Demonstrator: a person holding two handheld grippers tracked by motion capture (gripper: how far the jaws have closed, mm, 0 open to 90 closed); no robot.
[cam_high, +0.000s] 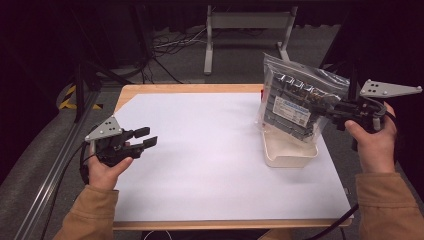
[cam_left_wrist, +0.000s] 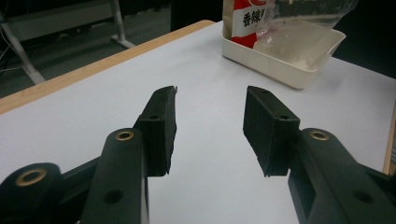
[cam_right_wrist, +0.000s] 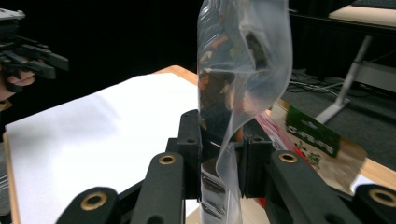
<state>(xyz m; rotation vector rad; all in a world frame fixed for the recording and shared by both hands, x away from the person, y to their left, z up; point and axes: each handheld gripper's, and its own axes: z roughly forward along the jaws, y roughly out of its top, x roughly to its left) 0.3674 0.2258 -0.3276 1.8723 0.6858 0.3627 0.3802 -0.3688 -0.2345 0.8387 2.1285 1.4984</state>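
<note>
High view: right gripper (cam_high: 320, 107) clamps the clear plastic zip bag of grey packs (cam_high: 295, 100), upright over the shallow cream plastic tray (cam_high: 290, 155). Left gripper (cam_high: 142, 137) idle.

Left gripper view: jaws apart, nothing between.

Right gripper view: pads pinch bag film (lift-out or lowering, unclear); next needs a steady carry.

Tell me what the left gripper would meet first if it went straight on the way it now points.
Probably the white tray with the clear bag standing in it; the left gripper has open, empty jaws over bare white sheet.
</note>
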